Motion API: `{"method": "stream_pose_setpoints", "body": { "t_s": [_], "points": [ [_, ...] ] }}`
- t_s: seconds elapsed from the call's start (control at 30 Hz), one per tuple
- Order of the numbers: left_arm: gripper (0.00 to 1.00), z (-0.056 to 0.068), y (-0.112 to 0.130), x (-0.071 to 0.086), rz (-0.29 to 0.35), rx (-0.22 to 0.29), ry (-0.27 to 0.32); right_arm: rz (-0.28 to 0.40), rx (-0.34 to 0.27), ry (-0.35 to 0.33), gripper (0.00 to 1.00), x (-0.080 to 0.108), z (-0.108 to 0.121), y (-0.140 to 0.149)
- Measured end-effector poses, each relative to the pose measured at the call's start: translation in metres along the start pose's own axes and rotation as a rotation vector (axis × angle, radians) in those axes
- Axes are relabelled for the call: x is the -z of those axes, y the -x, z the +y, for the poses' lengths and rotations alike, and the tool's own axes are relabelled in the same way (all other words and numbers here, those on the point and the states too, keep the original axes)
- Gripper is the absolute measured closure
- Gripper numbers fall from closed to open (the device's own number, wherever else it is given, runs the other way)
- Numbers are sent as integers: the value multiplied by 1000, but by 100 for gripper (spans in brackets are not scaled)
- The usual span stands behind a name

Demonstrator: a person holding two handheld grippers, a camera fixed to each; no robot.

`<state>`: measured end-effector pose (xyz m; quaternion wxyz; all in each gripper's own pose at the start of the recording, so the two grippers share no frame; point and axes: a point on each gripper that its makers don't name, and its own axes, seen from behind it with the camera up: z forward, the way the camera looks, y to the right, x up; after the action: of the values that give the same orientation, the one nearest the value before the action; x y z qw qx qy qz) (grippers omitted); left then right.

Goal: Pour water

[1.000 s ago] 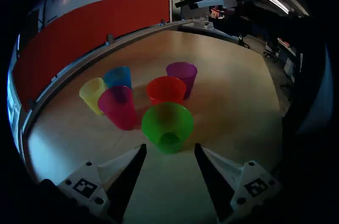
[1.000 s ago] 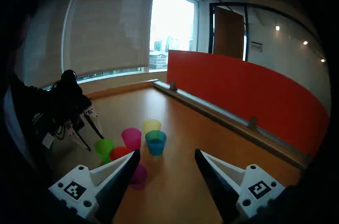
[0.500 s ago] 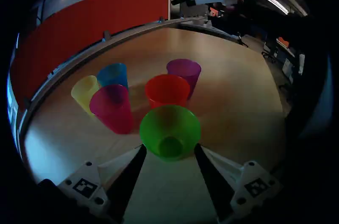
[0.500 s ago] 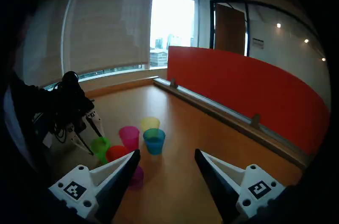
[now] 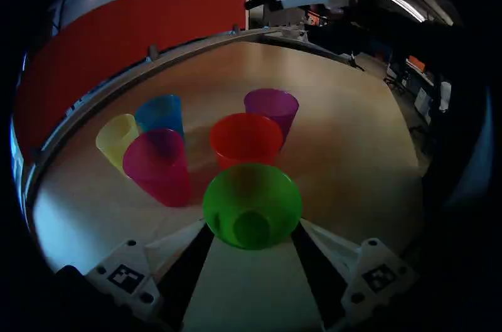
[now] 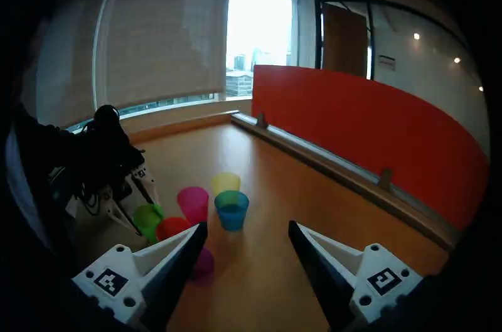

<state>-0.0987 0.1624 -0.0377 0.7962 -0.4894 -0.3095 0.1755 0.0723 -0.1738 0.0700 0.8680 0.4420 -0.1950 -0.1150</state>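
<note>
Fingers of the left gripper (image 5: 252, 225) are spread wide, one tip on either side of the green cup (image 5: 252, 206), flanking its walls without yet pressing on them as far as the left gripper view shows. A second ago that cup stood clear ahead of the tips; half a second ago its rim was level with them. Now it sits right between them, so the gripper has been pushed forward along the bench (image 5: 357, 144) with its gap unchanged. The approach looks finished, and closing on the cup is the likely next step. Just behind the green cup stands the orange cup (image 5: 246, 139), then the purple cup (image 5: 271, 106), with the magenta cup (image 5: 158, 166), blue cup (image 5: 160, 115) and yellow cup (image 5: 116, 140) clustered to one side, all upright and close together, so a careless lift could knock a neighbour. The green cup looks empty. In the right gripper view the blue cup seems darker in its lower part, perhaps water, though I cannot be sure. The right gripper (image 6: 246, 225) hangs above the bench with fingers wide apart and holding nothing, having barely shifted over the same second.
</note>
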Motion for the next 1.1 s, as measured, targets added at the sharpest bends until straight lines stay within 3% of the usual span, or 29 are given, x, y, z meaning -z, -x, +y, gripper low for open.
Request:
{"method": "stream_pose_setpoints", "body": {
  "t_s": [0.47,0.77,1.1],
  "points": [
    [17,-6,-5,-8,31,-18,-26,-6,1,-8,0,-10,0,2],
    [18,-1,-9,-3,46,-9,-16,-11,3,-16,0,-18,0,2],
    [18,-5,-11,11,76,12,-46,-32,17,-37,0,-34,-2,2]
  ]
}}
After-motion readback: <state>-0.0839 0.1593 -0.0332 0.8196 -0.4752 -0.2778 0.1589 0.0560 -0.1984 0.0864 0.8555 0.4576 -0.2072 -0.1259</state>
